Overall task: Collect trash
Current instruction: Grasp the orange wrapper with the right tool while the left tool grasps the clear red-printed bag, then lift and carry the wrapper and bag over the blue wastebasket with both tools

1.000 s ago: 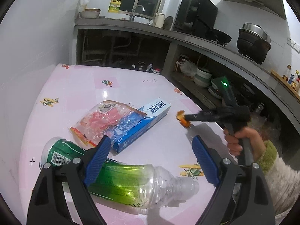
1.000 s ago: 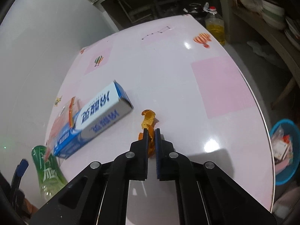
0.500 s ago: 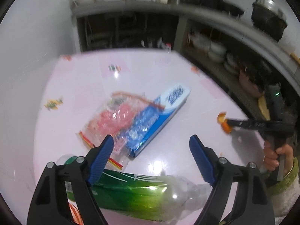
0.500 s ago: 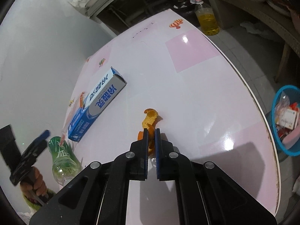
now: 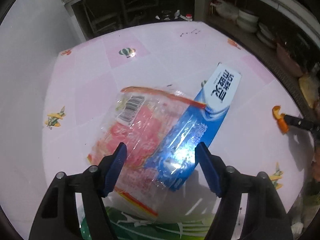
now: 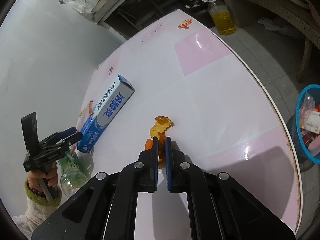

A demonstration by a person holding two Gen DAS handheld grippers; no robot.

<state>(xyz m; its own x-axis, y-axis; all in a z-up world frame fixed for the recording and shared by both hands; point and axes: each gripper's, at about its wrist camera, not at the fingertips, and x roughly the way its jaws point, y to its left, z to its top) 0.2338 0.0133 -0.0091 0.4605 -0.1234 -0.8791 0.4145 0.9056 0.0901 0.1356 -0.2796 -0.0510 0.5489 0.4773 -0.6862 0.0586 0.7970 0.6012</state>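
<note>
My left gripper is open, hovering over a clear red-printed plastic bag that lies partly over a blue and white toothpaste box. A green plastic bottle lies under the gripper at the bottom edge. My right gripper is shut on an orange peel, held above the pink table. The peel also shows in the left wrist view. The box, the bottle and the left gripper show in the right wrist view.
A blue trash basket with wrappers stands on the floor right of the table's edge. An oil bottle stands on the floor beyond the table. A white wall is on the left. Shelves with bowls are behind.
My left gripper moved forward from over the green bottle to over the plastic bag and box. My right gripper carried the peel toward the table's right edge, bringing the basket closer.
</note>
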